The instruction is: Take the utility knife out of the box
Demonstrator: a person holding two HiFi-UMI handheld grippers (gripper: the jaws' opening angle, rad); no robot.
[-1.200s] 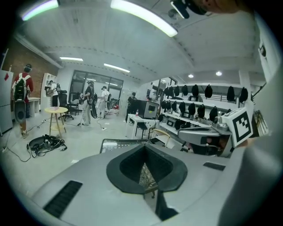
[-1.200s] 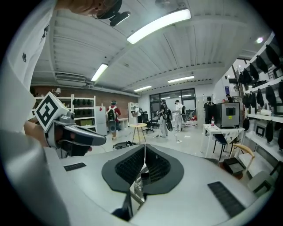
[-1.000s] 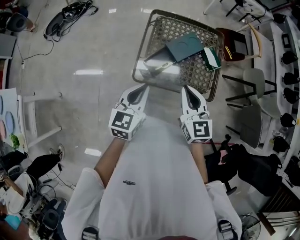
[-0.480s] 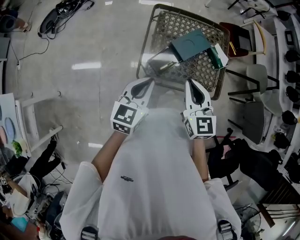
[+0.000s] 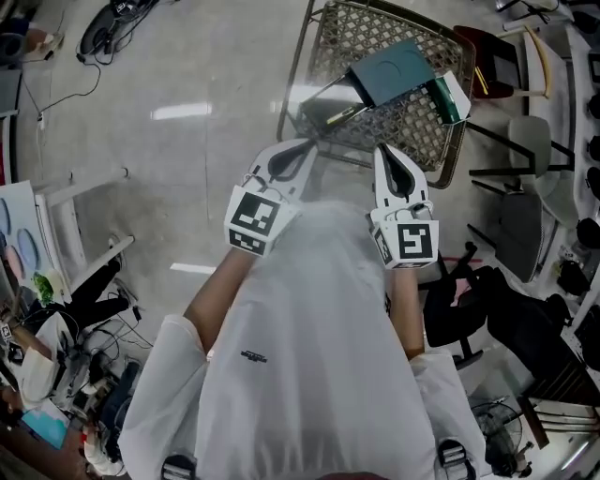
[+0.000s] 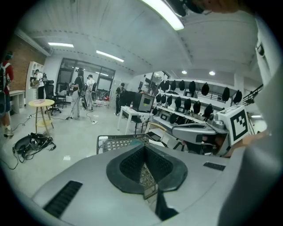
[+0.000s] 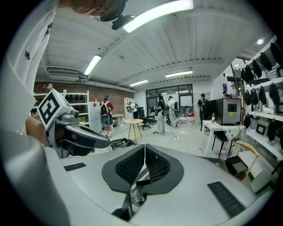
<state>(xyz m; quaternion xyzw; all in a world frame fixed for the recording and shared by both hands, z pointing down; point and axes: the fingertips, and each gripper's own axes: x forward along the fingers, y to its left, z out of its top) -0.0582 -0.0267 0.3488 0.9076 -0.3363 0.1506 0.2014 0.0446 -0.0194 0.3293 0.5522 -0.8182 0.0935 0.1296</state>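
Box [image 5: 398,67], teal and flat, lies tilted in the wire basket [image 5: 370,23] at the top centre of the head view. No view shows the utility knife for certain; a slim yellowish thing [image 5: 342,114] on a silvery sheet [image 5: 319,108] just left of the box is too small to identify.

At the far left, cables and clutter [image 5: 66,375] crowd the edge, with a white frame [image 5: 84,220] above them. Pale glossy floor [image 5: 187,178] with streaks of ceiling light fills the left half. The left gripper [image 5: 302,147] points up at the basket's near rim, its jaws clenched on nothing. The right gripper [image 5: 383,150] is level with it, its jaws likewise pressed together and empty. A white and green carton [image 5: 450,94] lies against the box's right end. Chairs [image 5: 525,150] and a black bag [image 5: 497,328] line the right side.
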